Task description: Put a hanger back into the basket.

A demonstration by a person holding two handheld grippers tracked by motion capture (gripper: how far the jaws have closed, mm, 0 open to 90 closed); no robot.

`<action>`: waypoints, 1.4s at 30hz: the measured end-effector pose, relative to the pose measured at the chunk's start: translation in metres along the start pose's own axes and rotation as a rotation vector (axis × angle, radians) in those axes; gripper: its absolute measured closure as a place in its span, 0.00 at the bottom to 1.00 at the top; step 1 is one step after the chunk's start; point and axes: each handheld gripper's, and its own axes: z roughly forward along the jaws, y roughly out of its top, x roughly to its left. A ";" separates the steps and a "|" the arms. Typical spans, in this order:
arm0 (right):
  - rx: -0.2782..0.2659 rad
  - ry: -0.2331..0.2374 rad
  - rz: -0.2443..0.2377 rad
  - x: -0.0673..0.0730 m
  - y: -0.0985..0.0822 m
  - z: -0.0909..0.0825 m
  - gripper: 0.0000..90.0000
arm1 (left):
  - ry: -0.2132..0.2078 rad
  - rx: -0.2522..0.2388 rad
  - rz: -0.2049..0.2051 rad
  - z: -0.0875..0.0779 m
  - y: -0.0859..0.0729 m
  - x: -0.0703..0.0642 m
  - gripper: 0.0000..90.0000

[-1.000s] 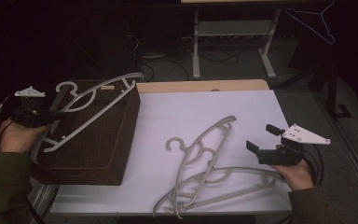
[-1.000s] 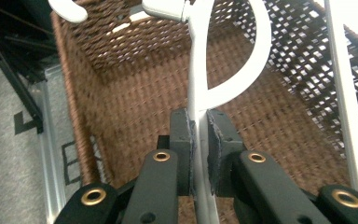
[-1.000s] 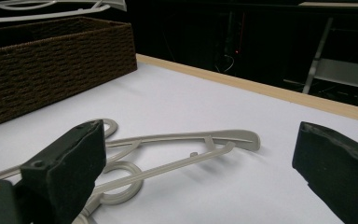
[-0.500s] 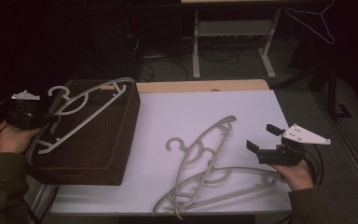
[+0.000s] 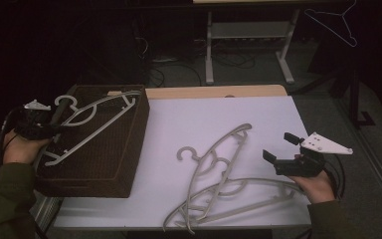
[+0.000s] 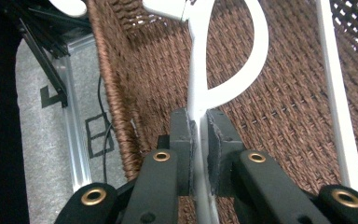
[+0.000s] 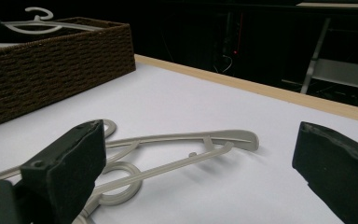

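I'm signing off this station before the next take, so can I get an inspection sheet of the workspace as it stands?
Surface: white table top with a wooden far edge, bare in the middle.
Job's things: one pale hanger held over the brown woven basket, which sits at the table's left end; a loose pile of hangers lies on the table near the right hand.
Clutter: nothing seen.
Grippers: left gripper shut on the hanger's bar; right gripper open, nothing between its jaws, just right of the pile.
Cables: one trails from each gripper; more lie on the floor behind the table.
Surroundings: dark room, a metal frame table behind, a wire hanger hanging at upper right.
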 end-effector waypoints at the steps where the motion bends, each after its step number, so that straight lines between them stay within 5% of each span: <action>1: 0.000 -0.001 0.000 0.000 0.000 0.000 0.02 | 0.000 0.005 0.002 0.002 -0.001 -0.001 0.91; 13: -0.002 -0.001 -0.004 -0.001 0.000 -0.001 0.02 | -0.025 0.049 0.002 0.015 -0.010 -0.003 0.90; 26: -0.004 -0.001 -0.007 -0.001 0.001 -0.002 0.02 | -0.103 -0.113 -0.074 -0.008 0.005 -0.009 0.55; 42: -0.012 0.001 -0.004 -0.001 0.002 -0.003 0.02 | -0.254 -0.247 -0.087 -0.021 0.046 -0.064 0.31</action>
